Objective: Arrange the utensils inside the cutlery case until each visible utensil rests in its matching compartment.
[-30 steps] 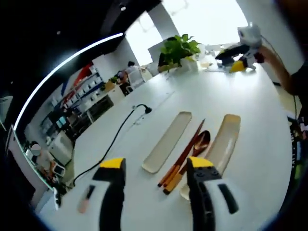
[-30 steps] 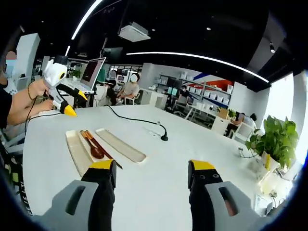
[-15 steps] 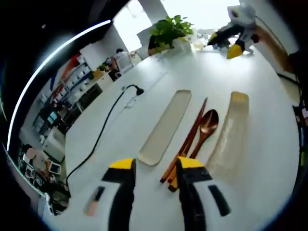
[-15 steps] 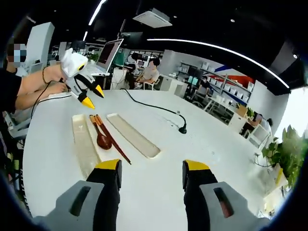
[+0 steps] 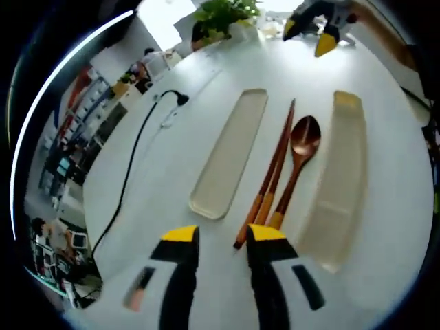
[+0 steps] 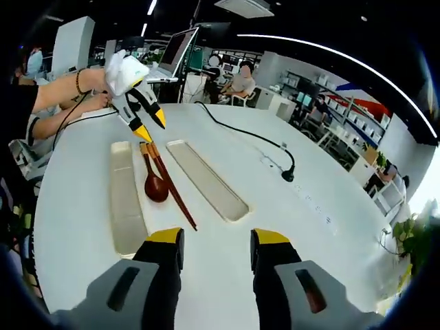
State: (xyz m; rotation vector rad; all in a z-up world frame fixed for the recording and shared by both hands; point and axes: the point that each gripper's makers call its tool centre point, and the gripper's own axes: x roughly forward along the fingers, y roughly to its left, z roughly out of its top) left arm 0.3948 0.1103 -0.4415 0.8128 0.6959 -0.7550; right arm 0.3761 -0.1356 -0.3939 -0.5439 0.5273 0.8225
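Table (image 5: 172, 165): chopsticks (image 5: 265, 185) just beyond jaws.

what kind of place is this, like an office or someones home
Most likely an open-plan office or lab, not a home. The work happens on a big white table, with people seated at desks behind, a monitor nearby, shelving along the far wall, and long strip lights overhead.

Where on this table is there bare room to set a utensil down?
Bare tabletop lies between the right tray and the cable. It is crowded between the trays, where spoon and chopsticks lie beside the left tray.
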